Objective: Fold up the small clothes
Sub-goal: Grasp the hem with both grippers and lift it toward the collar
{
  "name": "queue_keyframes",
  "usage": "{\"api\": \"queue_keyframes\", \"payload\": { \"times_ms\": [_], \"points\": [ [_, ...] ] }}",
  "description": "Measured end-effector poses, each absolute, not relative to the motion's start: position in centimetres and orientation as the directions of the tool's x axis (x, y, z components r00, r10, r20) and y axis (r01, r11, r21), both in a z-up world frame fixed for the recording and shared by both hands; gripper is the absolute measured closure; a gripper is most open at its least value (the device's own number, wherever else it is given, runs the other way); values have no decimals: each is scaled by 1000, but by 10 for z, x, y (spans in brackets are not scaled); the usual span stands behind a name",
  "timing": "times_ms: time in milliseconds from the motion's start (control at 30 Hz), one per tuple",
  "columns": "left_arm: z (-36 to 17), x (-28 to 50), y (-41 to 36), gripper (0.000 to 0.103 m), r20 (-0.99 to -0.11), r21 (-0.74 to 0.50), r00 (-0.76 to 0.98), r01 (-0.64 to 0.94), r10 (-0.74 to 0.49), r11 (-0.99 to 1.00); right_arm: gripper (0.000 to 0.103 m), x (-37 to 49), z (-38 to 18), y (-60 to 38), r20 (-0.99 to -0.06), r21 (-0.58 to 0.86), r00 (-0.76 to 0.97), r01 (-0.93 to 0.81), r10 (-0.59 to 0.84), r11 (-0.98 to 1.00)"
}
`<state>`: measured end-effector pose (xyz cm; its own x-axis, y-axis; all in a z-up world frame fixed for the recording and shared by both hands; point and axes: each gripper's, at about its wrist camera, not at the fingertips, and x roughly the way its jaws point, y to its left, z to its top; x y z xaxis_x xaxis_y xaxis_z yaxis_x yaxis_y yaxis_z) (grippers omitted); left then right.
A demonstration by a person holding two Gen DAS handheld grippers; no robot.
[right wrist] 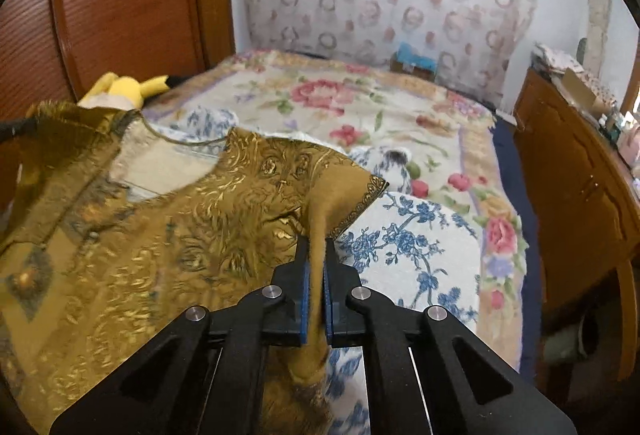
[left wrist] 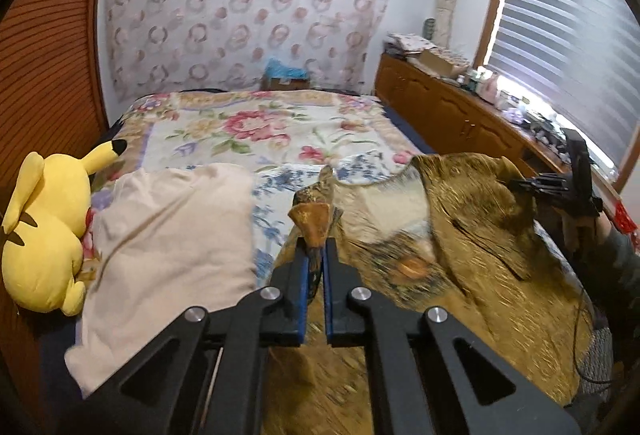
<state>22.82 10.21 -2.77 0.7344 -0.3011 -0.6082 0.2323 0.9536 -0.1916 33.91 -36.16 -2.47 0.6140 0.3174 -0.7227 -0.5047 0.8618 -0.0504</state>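
Counts: 1 gold brocade garment (left wrist: 472, 219), 1 beige cloth (left wrist: 168, 247), 1 yellow plush (left wrist: 44, 227), 2 grippers, 1 bed w/ floral blanket (left wrist: 256, 127), 1 blue-on-white floral cloth (right wrist: 404, 251) under the garment.

Garment loc: near end of the bed, lying over the blue-floral cloth, spread between the two grippers. Neck opening faces the far end of the bed. Fabric is motion-blurred in both wrist views, esp. lower part.

Surroundings: beige cloth lies just left of the garment, beside it, not overlapping as far as I can see. Plush sits further left, against the wooden headboard panel (left wrist: 48, 47), touching the beige cloth's edge. Wooden cabinet (left wrist: 452, 107) runs along the right side of the bed, top cluttered w/ small items, too small to ID. Window blind (left wrist: 568, 35) above it. Patterned curtain (left wrist: 248, 7) on the far wall; a box w/ something blue sits at its foot. Nothing lies on top of the garment.

Jaws:
- Left gripper (left wrist: 316, 255): pads together, pinching a bunched corner of the garment; tip of fabric sticks up past the fingertips.
- Right gripper (right wrist: 316, 259): pads together, clamped on a fold at the garment's right shoulder edge; trim corner stands out to the right of the fingers. Person's hand (left wrist: 576, 227) on it visible in left view.
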Motion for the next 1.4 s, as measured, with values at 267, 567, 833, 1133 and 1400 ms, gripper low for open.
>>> {"api": "queue_keyframes", "payload": {
  "times_ms": [267,567,833,1133,1400],
  "points": [
    [-15,156,102,101,-575,-195,756,244,-313,950,101,267,-1,-380,-687,-47,649,-488,327,871],
    [-29,70,122,101,-569,-234,769,187,-291,954,101,177,1,-405,-654,7,662,-479,366,878],
    [-31,15,150,101,-553,-288,795,99,-250,953,101,114,-10,-424,-669,72,624,-487,404,871],
    [-15,-21,149,101,-549,-255,807,85,-217,963,101,70,-18,-431,-677,78,601,-515,425,854],
    [-12,-26,143,89,-611,-175,776,64,-159,982,97,50,-13,-431,-691,64,587,-531,421,845]
  ]
}}
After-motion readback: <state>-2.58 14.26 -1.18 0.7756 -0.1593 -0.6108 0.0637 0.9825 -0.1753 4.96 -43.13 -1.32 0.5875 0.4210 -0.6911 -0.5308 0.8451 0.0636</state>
